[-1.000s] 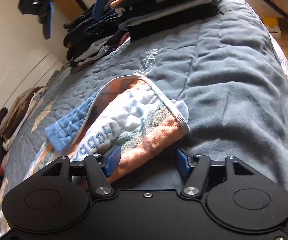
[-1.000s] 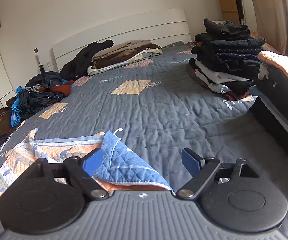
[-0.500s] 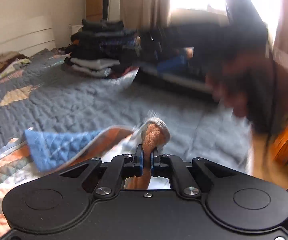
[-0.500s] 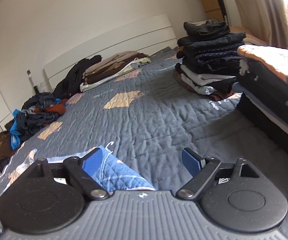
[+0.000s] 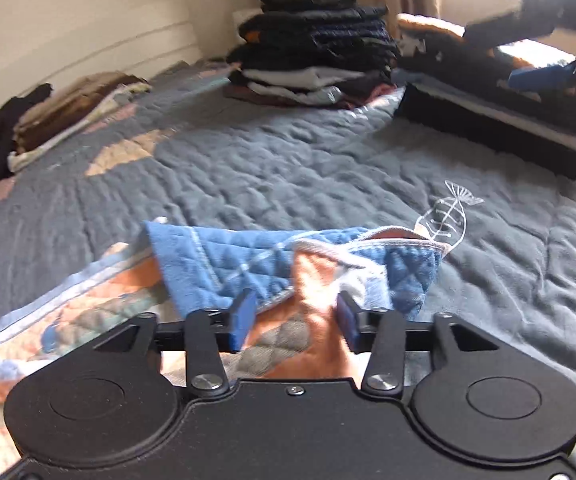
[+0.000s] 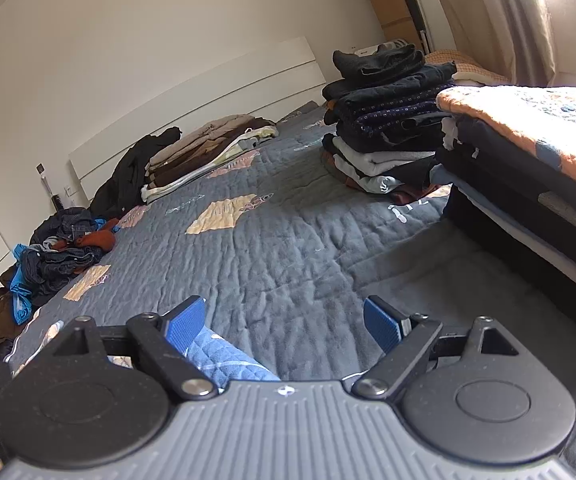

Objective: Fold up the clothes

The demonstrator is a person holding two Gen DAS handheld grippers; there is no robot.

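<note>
folded stacks (image 5: 312,52) – loose heap (image 6: 63,256), quilted cloth (image 5: 288,268)

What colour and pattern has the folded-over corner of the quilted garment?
Blue with diamond quilting, on the quilted garment; the left wrist view shows it best.

A blue-and-orange quilted garment (image 5: 288,264) lies on a grey quilted bedspread (image 5: 288,168) with tan patches.

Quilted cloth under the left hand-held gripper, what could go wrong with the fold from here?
1. The left hand-held gripper is open over the quilted cloth, whose turned-over corner looks bunched, so the fold may set crooked.
2. The right hand-held gripper is open too, so nothing pins the cloth.
</note>
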